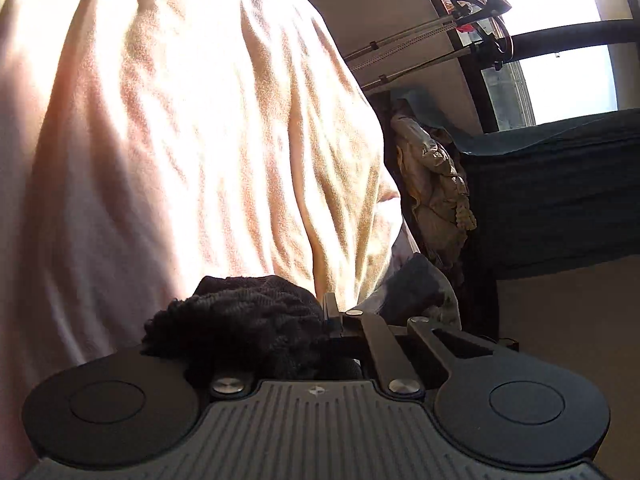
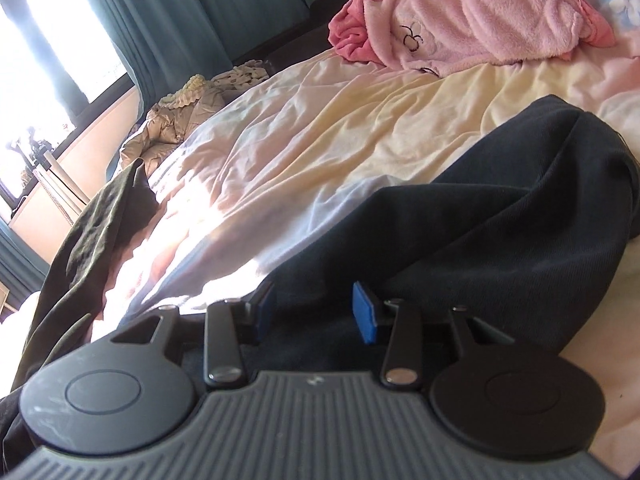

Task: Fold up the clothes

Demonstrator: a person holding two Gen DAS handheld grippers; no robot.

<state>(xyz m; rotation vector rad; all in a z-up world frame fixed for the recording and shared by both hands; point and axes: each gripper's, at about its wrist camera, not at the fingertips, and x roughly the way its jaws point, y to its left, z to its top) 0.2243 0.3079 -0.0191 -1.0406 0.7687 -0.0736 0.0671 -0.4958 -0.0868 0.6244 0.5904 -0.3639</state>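
Right now the left claw (image 1: pixel 320 320) is pressed together, pinching a bunched black knit garment (image 1: pixel 248 320) up against the pale sheet (image 1: pixel 180 140) of the bed. Right claw (image 2: pixel 314 308) is spread wide, blue pads (image 2: pixel 365 312) apart, w/ a dark navy garment (image 2: pixel 500 224) lying on the bed btwn & beyond them. Pink fleece (image 2: pixel 472 12) sits at the far end; olive cloth (image 2: pixel 92 232) on the left.

Both tongs, left tongs (image 1: pixel 326 320) and right tongs (image 2: pixel 314 312), share a grey ribbed body, two round black discs, black linkage bars with silver screws, and blue pads (image 2: pixel 365 312) on the fingertips.
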